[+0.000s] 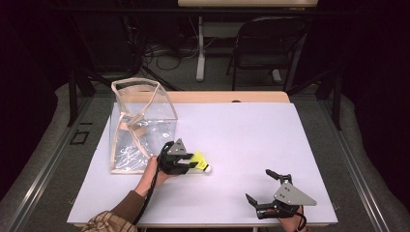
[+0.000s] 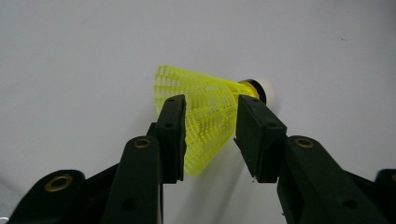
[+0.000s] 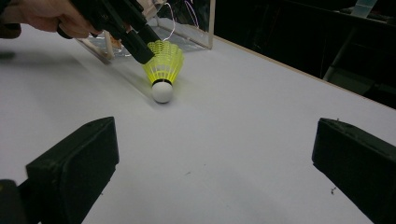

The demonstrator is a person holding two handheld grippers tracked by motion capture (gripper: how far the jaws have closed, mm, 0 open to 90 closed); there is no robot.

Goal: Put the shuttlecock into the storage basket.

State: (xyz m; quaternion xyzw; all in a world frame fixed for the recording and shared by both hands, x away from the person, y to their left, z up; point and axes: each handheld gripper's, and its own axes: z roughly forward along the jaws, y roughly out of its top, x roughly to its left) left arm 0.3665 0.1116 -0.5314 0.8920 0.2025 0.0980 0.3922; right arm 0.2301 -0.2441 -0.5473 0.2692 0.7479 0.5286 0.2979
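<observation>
So this looks like early days on getting the yellow plastic-mesh shuttlecock with the white rounded cork tip (image 1: 200, 163) picked up, and my guess is it's headed for the clear plastic bag with beige trim (image 1: 140, 123) standing open at the far-left part of the white tabletop (image 1: 251, 140).

Where things stand: the shuttlecock is lying on its side on the tabletop, just beside the bag's near corner, cork pointing away from the bag. The left tongs (image 2: 210, 135) have their 2 black jaws on either side of the mesh skirt. In the left gripper view the one jaw looks to be touching the mesh, the other sits close with maybe a sliver of gap, so I'd call it closing in on the skirt rather than a firm pinch. In the right gripper view the shuttlecock (image 3: 163, 70) appears to have its cork on the surface, so no lift yet as far as I can tell.

The right tongs (image 1: 267, 187) are spread wide, holding nothing, parked near the front-right edge, well apart from the action.

Left to do, I reckon: finish the squeeze, lift, carry over the bag's open top, drop it in. Basically everything past the grab.
</observation>
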